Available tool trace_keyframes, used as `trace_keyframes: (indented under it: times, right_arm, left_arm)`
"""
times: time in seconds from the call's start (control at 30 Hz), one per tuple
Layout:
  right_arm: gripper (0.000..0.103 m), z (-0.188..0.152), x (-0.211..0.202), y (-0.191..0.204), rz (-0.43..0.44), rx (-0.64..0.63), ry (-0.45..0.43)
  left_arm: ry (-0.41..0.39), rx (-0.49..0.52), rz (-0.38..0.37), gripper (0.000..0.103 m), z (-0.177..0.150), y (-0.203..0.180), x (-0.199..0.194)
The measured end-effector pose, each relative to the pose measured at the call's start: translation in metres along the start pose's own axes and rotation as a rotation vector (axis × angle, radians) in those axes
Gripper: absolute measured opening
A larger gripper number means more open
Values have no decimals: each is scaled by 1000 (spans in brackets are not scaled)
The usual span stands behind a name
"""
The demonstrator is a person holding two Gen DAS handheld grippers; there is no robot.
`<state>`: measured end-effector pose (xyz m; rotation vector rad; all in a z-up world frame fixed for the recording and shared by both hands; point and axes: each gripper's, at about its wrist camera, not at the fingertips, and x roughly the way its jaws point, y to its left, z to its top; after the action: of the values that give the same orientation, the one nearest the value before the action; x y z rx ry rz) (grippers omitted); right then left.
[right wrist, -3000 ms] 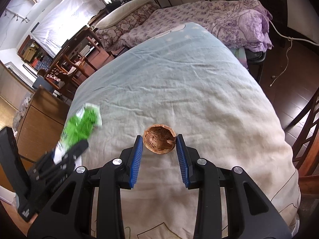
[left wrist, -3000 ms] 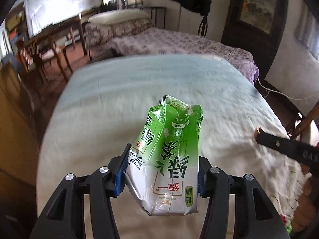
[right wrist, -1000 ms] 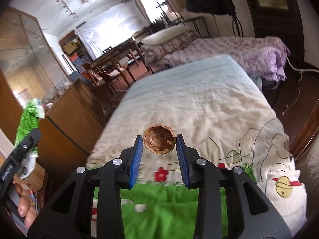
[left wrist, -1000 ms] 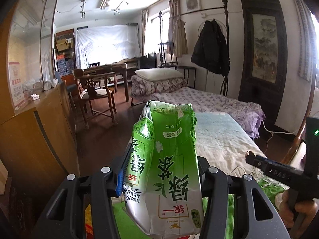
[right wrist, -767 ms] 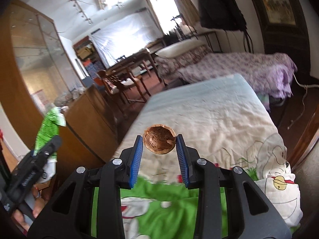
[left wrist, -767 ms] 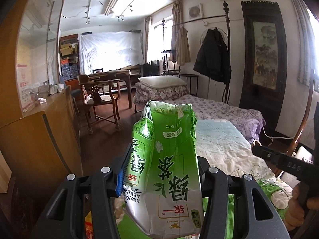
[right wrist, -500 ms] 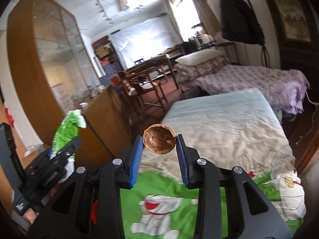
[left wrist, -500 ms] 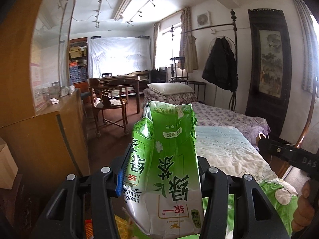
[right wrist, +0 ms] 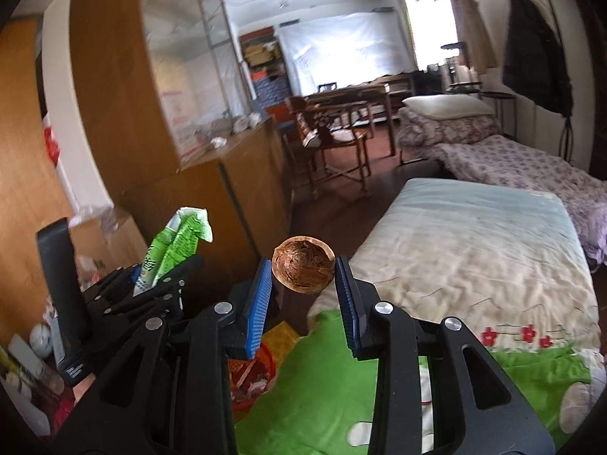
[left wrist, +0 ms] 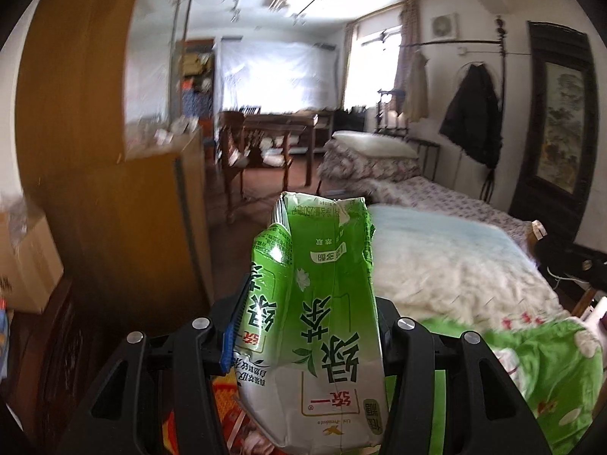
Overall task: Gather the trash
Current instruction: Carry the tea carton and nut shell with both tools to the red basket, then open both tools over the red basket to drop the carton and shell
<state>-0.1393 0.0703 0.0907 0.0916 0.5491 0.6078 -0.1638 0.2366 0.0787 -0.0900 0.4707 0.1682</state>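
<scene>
My left gripper (left wrist: pixel 307 337) is shut on a crumpled green tea carton (left wrist: pixel 322 314) and holds it upright in the air beside the bed. The carton (right wrist: pixel 178 239) and the left gripper (right wrist: pixel 151 288) also show at the left of the right wrist view. My right gripper (right wrist: pixel 303 269) is shut on a brown walnut shell half (right wrist: pixel 303 265), hollow side facing the camera, held in the air over the bed's near left corner. Below the grippers, a red and yellow container with scraps (right wrist: pixel 254 371) shows on the floor by the bed.
A bed with a white quilt (right wrist: pixel 474 250) and a green cartoon blanket (right wrist: pixel 341 390) lies to the right. A wooden glass-front cabinet (right wrist: pixel 189 174) stands to the left, a cardboard box (left wrist: pixel 26 265) beside it. A second bed (right wrist: pixel 512 155), chairs and a table stand farther back.
Both grippers have lifted off the bed and swung left toward the cabinet side, still holding the carton and the walnut shell. The container on the floor has come into view below.
</scene>
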Motion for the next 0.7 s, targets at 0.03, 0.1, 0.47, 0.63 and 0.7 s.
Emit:
trace_keyframes:
  times: [0.03, 0.1, 0.47, 0.63, 0.7]
  right_arm:
    - [35, 0, 6, 5, 2, -7, 11]
    - [35, -5, 17, 17, 7, -26, 38]
    - [35, -36, 107, 59, 81, -106, 257]
    - [35, -58, 156, 88, 170, -155, 385]
    - [35, -72, 179, 100, 209, -171, 451]
  left_arm:
    - [24, -13, 4, 51, -7, 11, 5]
    - [74, -30, 21, 52, -21, 32, 20]
    - [437, -240, 71, 82, -137, 137, 96]
    - [428, -259, 187, 94, -148, 174, 70]
    - [440, -271, 234, 95, -156, 191, 64]
